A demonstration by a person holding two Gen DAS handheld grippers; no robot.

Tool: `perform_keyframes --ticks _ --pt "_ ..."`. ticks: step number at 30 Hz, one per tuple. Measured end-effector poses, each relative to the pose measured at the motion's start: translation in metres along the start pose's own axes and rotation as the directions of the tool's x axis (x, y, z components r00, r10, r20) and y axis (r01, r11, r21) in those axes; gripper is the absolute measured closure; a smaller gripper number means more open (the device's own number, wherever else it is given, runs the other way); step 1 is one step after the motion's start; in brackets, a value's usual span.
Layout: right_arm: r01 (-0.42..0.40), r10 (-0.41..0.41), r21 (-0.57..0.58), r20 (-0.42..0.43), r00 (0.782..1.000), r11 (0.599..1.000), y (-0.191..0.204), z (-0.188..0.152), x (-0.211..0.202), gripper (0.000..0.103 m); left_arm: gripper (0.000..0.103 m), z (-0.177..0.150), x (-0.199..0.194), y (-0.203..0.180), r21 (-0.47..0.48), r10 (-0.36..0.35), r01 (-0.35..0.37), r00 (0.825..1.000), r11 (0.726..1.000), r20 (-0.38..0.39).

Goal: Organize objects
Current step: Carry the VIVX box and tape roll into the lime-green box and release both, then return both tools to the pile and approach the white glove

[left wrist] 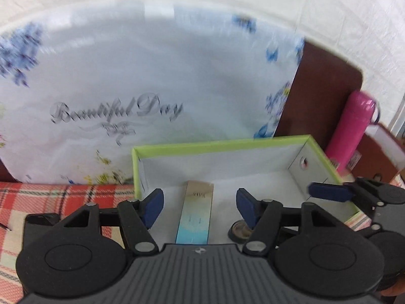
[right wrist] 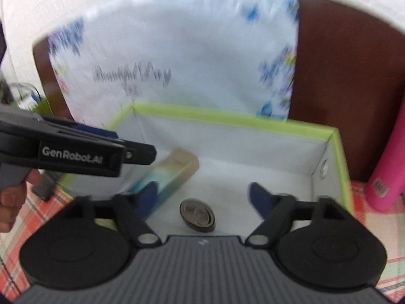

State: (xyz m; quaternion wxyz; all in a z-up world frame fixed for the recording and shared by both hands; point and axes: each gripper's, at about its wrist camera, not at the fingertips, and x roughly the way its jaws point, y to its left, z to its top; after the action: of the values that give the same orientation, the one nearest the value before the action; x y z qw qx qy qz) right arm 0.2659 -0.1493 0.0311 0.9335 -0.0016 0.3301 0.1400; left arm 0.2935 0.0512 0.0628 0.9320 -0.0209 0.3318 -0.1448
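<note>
Plaid cloth (left wrist: 50, 202) covered the table, with a floral panel (left wrist: 152, 76) standing behind. From left to right, the green-rimmed box (left wrist: 217, 145) held a slim gradient carton (left wrist: 195, 217) and a small round tin (right wrist: 197, 215). Left tool (left wrist: 200, 206) stood apart, astride the carton without gripping it. Right tool (right wrist: 202, 198) stood wide apart above the tin. Both items appeared deposited; next move likely required withdrawing and fetching another object, perhaps the pink bottle (left wrist: 351, 131).

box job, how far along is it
Done: a slim carton and a small round tin lie inside the green-rimmed box. In hand: nothing; the left tool and right tool are both open over the box. Left: the pink bottle stands outside, beside the box.
</note>
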Motion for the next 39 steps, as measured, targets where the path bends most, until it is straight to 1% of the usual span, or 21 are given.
perform_keyframes --ticks 1,2,5,8,10,11,13,15,17,19,21,24,27,29,32,36,39 --pt "0.004 -0.004 0.006 0.037 0.999 1.000 -0.001 0.001 -0.015 0.000 0.027 -0.001 -0.015 -0.002 -0.009 0.001 0.000 0.999 1.000 0.040" --pt "0.009 -0.009 0.007 0.071 0.997 1.000 -0.001 0.001 -0.031 0.000 0.022 -0.003 -0.029 -0.005 -0.019 -0.002 0.004 0.996 1.000 0.085" --pt "-0.001 0.001 0.003 0.146 0.989 1.000 0.001 -0.005 -0.075 0.000 0.018 -0.017 -0.072 -0.014 -0.032 -0.009 0.015 0.982 0.999 0.188" --pt "-0.013 0.009 0.017 0.187 0.982 1.000 0.003 -0.022 -0.113 0.000 0.012 -0.041 -0.106 -0.028 -0.031 -0.001 0.009 0.973 0.999 0.233" --pt "-0.022 0.013 0.042 0.203 0.979 0.999 0.006 -0.038 -0.134 0.000 0.009 -0.062 -0.126 -0.038 -0.020 -0.011 0.017 0.963 1.000 0.270" --pt "-0.031 0.020 0.049 0.208 0.978 0.998 0.008 -0.047 -0.143 0.000 0.005 -0.072 -0.134 -0.044 -0.017 -0.015 0.021 0.960 1.000 0.278" --pt "-0.046 0.030 0.071 0.211 0.977 0.996 0.010 -0.065 -0.160 0.000 0.004 -0.093 -0.145 -0.053 -0.028 -0.024 0.033 0.960 0.999 0.277" --pt "-0.048 0.023 0.110 0.213 0.977 0.993 0.013 -0.083 -0.173 0.000 0.004 -0.113 -0.152 -0.059 -0.037 -0.055 0.068 0.962 0.997 0.268" --pt "-0.055 0.023 0.148 0.205 0.978 0.987 0.014 -0.102 -0.183 0.000 0.004 -0.133 -0.161 -0.064 -0.047 -0.064 0.078 0.965 0.996 0.255" --pt "-0.065 0.028 0.189 0.193 0.981 0.980 0.014 -0.121 -0.189 0.000 0.004 -0.151 -0.166 -0.070 -0.058 -0.050 0.066 0.969 0.996 0.242" --pt "-0.066 0.027 0.218 0.174 0.984 0.974 0.013 -0.139 -0.193 0.000 0.004 -0.167 -0.169 -0.074 -0.060 -0.036 0.050 0.976 0.997 0.214" --pt "-0.048 0.011 0.262 0.140 0.990 0.964 0.010 -0.166 -0.193 0.000 0.004 -0.191 -0.173 -0.079 -0.057 -0.033 0.043 0.984 0.997 0.174" --pt "-0.024 -0.009 0.304 0.106 0.994 0.952 0.006 -0.189 -0.193 0.000 0.004 -0.211 -0.172 -0.081 -0.069 -0.002 0.011 0.992 0.998 0.126" --pt "-0.013 -0.021 0.324 0.103 0.994 0.946 0.006 -0.201 -0.194 0.000 0.004 -0.225 -0.170 -0.080 -0.076 0.016 -0.009 0.996 0.997 0.089" --pt "-0.039 -0.006 0.317 0.141 0.990 0.947 0.009 -0.214 -0.197 0.000 0.004 -0.242 -0.169 -0.076 -0.091 0.039 -0.035 0.999 0.995 0.037" --pt "-0.081 0.054 0.247 0.114 0.992 0.966 0.019 -0.219 -0.192 0.000 0.004 -0.260 -0.168 -0.071 -0.130 0.065 -0.067 0.998 0.989 -0.022" --pt "-0.070 0.046 0.230 0.105 0.993 0.971 0.022 -0.219 -0.190 0.000 0.004 -0.267 -0.164 -0.071 -0.192 0.073 -0.083 0.996 0.978 -0.059"
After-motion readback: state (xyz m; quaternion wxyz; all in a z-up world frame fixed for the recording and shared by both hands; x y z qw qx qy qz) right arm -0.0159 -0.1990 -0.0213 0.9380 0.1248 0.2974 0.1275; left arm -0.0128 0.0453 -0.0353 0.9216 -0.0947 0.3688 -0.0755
